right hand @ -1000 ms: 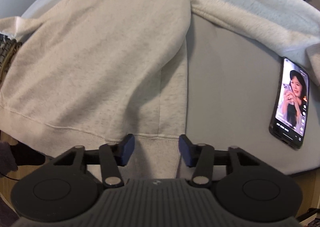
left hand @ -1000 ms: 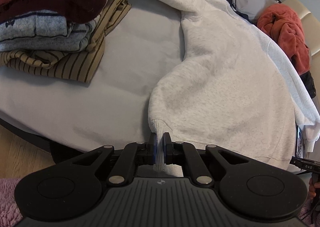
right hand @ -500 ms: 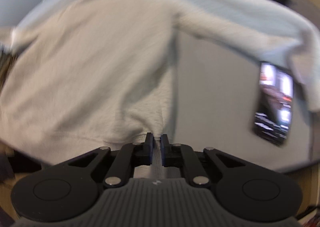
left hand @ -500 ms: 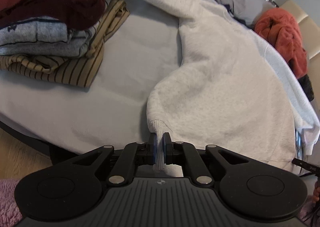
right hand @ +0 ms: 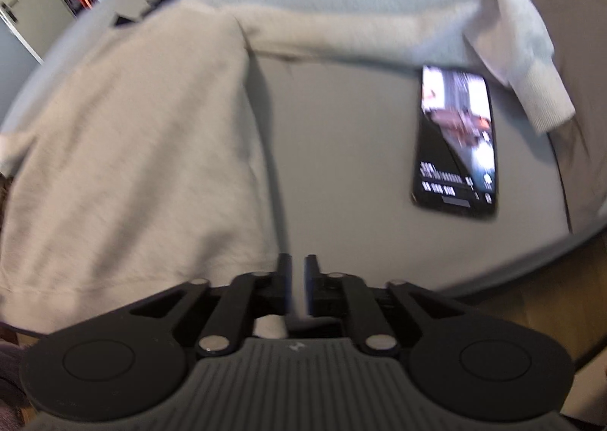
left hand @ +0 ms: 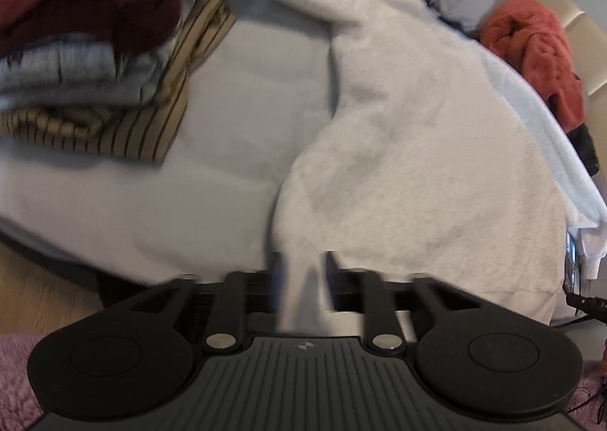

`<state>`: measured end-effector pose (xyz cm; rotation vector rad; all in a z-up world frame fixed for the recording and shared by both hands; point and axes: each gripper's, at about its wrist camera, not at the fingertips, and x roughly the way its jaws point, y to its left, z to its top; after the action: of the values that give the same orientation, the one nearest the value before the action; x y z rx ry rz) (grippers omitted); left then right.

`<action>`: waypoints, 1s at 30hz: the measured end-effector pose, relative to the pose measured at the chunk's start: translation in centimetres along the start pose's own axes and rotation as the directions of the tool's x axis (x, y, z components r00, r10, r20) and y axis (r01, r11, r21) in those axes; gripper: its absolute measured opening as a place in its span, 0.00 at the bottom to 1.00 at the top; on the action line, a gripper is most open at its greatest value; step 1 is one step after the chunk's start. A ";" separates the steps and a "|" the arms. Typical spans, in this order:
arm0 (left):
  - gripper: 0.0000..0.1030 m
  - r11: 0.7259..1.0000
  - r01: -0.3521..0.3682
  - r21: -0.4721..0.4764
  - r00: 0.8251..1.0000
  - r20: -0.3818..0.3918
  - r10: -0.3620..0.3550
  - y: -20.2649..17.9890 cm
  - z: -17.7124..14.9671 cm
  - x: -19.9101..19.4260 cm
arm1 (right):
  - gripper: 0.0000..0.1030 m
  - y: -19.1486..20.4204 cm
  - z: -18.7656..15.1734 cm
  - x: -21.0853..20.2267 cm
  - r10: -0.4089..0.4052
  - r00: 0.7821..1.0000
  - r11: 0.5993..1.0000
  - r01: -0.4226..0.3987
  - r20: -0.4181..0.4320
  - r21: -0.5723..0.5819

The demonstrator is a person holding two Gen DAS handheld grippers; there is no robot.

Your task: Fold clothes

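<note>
Left gripper (left hand: 303,279): my jaws have just been opening — parted now, the cuff (left hand: 301,294) I pinched half a second ago loose between them.
Right gripper (right hand: 297,285): jaws just opened too, a narrow gap, nothing clearly clamped; the hem sits just left.
Sweatshirt (left hand: 409,150): spread on the grey bed (left hand: 242,89), sleeve draped by the phone (right hand: 457,142).
Folded pile (left hand: 95,70): unmoved.

Both wrist cams sit close above the bed edge, angled steeply down; both blurry, apparently sharing the pale sweatshirt (left hand: 417,150) (right hand: 132,150).
</note>
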<state>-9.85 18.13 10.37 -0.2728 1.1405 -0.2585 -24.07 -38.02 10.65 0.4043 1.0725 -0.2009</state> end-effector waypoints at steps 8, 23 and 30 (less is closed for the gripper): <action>0.48 0.999 -0.036 0.022 0.999 0.006 0.036 -0.4 1.2 1.3 | 0.47 1.0 0.9 2.4 0.056 0.997 0.998 -0.057 -0.052 -0.022; 0.05 0.991 0.119 -0.055 0.992 -0.036 -0.121 -0.5 1.1 1.4 | 0.06 2.1 1.7 0.8 0.164 0.986 0.986 -0.166 -0.042 -0.028; 0.05 0.904 0.411 -0.116 0.907 0.147 -0.394 -1.7 3.1 -6.7 | 0.06 1.3 6.6 -8.1 0.181 0.982 0.983 -0.182 0.060 0.004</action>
<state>-9.74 19.06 17.85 -0.6495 0.9761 -0.5197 -22.11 -39.88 20.80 0.4996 0.9709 -0.0555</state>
